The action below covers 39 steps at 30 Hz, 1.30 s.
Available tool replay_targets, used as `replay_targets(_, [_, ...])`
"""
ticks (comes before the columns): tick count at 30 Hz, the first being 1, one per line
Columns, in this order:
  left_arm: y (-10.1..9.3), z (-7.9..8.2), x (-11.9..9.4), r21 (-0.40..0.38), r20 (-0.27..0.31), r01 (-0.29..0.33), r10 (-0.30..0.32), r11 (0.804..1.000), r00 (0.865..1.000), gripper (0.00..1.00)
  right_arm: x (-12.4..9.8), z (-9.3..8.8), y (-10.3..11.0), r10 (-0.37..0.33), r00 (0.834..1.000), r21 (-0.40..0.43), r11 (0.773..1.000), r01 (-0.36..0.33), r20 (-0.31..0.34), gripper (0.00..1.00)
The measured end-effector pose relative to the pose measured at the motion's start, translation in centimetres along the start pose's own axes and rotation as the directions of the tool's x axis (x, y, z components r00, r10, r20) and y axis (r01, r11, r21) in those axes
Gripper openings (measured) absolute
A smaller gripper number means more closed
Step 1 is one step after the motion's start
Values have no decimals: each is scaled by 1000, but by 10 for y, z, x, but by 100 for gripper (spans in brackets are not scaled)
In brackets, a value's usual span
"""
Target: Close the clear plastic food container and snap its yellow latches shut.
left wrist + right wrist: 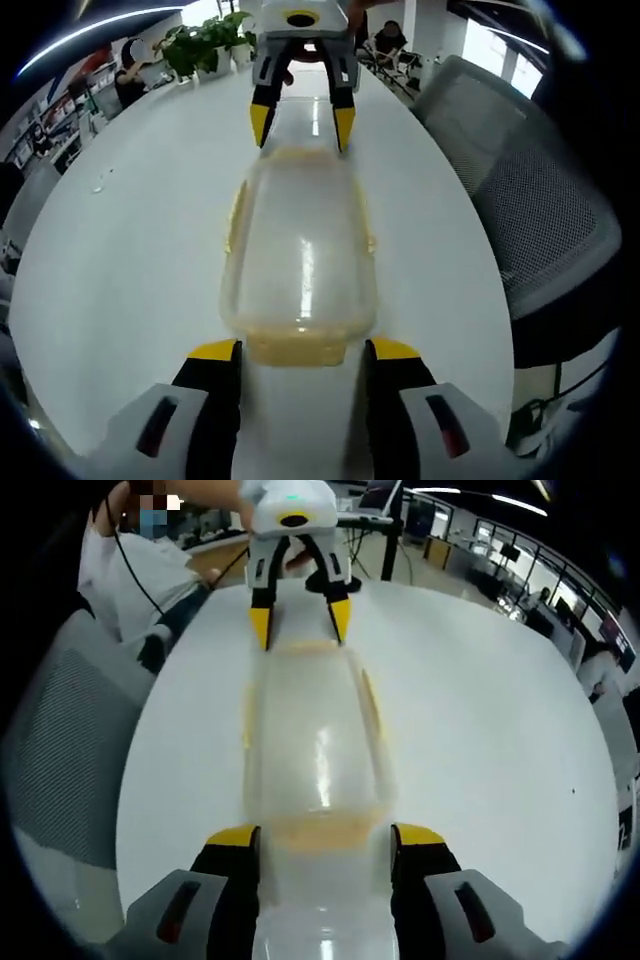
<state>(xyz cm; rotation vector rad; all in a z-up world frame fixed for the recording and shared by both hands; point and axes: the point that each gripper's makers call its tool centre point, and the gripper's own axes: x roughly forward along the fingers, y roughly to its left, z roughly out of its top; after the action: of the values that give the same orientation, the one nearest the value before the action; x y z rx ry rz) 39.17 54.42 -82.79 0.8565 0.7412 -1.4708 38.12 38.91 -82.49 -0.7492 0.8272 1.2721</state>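
Observation:
A clear plastic food container lies lengthwise on the white table, its lid resting on top. Yellow latches show along its sides and at its near end. My left gripper is open, one jaw on each side of that near end latch. At the far end my right gripper stands open, its yellow tips beside the container's corners. In the right gripper view the same container runs from my right gripper up to the left gripper.
A grey mesh chair stands close to the table's right edge. Potted plants sit at the far end of the table. A person in a white shirt is behind the left gripper, beside another chair.

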Motion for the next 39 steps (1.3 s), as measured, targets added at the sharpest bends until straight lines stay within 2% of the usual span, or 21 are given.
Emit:
replay_targets(19, [3, -2, 3, 55, -40, 0, 3, 998, 999, 47, 5, -2, 2, 37, 998, -38, 999, -39, -49, 46])
replay_targets(23, [4, -1, 2, 66, -47, -2, 5, 998, 999, 44, 5, -6, 1, 38, 996, -60, 997, -43, -83, 40])
replay_targets(25, [2, -3, 3, 60, -61, 10, -7, 998, 998, 40, 7, -6, 1, 40, 995, -61, 997, -45, -90, 40])
replay_targets(34, [3, -4, 5, 36, -77, 19, -16, 999, 997, 40, 10, -8, 2, 55, 993, -43, 997, -60, -108, 41])
replay_targets(37, [4, -3, 7, -1, -85, 27, -27, 1000, 996, 40, 11, -8, 1, 57, 992, -43, 997, -62, -111, 41])
replay_targets(39, [4, -3, 7, 11, -91, 30, -29, 999, 995, 40, 11, -9, 1, 55, 992, -42, 997, -60, -114, 40])
